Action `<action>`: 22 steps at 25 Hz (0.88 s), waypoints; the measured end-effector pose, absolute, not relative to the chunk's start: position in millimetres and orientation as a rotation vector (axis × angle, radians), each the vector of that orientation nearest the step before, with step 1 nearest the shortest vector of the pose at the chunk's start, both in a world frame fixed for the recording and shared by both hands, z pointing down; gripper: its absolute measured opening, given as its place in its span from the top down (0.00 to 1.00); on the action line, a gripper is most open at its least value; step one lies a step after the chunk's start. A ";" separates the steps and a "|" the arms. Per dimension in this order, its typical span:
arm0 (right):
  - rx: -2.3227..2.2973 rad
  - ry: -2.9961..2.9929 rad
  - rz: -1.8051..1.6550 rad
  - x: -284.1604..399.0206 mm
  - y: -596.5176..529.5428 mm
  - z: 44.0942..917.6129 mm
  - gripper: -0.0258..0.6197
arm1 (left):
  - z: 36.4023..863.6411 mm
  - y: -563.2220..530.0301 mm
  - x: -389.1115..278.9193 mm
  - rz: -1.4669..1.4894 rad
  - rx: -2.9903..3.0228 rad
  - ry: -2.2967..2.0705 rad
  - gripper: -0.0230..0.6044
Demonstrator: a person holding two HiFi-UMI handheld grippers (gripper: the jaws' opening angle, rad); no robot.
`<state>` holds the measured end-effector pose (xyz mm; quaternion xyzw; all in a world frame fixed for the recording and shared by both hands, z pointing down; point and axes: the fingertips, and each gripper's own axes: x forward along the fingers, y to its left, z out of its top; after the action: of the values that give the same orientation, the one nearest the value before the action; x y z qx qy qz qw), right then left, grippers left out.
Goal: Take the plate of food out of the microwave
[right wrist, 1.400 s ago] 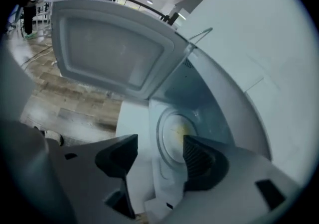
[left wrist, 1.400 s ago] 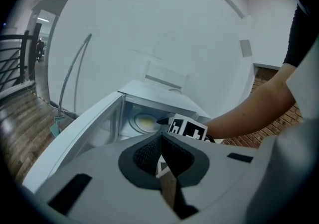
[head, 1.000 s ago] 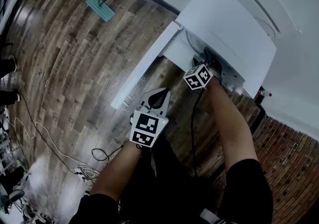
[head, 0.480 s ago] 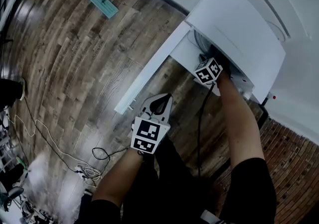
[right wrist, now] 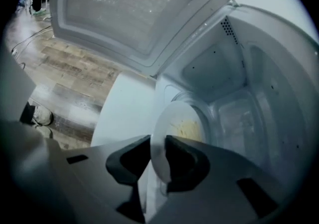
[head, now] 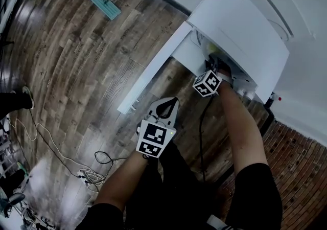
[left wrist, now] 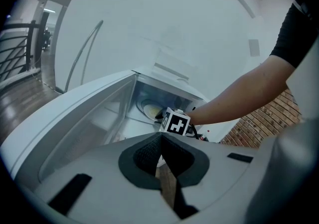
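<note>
The white microwave (head: 240, 24) stands at the upper right of the head view, its door (head: 153, 70) swung open toward the lower left. Inside lies a white plate (right wrist: 182, 126) with yellowish food; it also shows at the cavity's mouth (head: 211, 50). My right gripper (right wrist: 158, 156) reaches into the cavity. Its jaws have just been closing and now pinch the plate's near rim between the pads. My left gripper (head: 170, 102) hovers over the floor in front of the door, shut and holding nothing. In the left gripper view the plate (left wrist: 149, 111) sits beyond the right gripper's marker cube (left wrist: 175, 122).
A teal mop head (head: 106, 3) rests on the wooden floor at the top left. Cables (head: 51, 142) trail across the floor at the lower left. A shoe (right wrist: 37, 114) stands on the floor below the open door. A brick wall (head: 301, 167) fills the lower right.
The right gripper's cube has drawn slightly back toward the cavity's mouth, where the yellowish plate now shows. The left gripper has stayed where it was.
</note>
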<state>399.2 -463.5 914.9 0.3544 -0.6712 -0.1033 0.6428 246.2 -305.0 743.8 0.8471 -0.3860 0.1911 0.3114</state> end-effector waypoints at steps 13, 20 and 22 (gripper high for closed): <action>0.879 -1.359 -0.613 398.6 -428.5 885.8 0.92 | 736.5 -288.8 241.5 0.507 2.247 -1.042 0.98; 0.867 -1.383 -0.697 380.7 -388.3 857.1 0.92 | 714.9 -285.7 235.1 0.502 2.280 -1.059 0.98; 0.867 -1.404 -0.711 371.4 -372.0 841.4 0.92 | 704.3 -284.4 233.1 0.500 2.291 -1.063 0.98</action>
<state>371.4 -372.0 841.4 0.3775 -0.6113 -0.3097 0.6229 233.1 -284.4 704.3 0.8544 -0.3962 0.1864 0.2798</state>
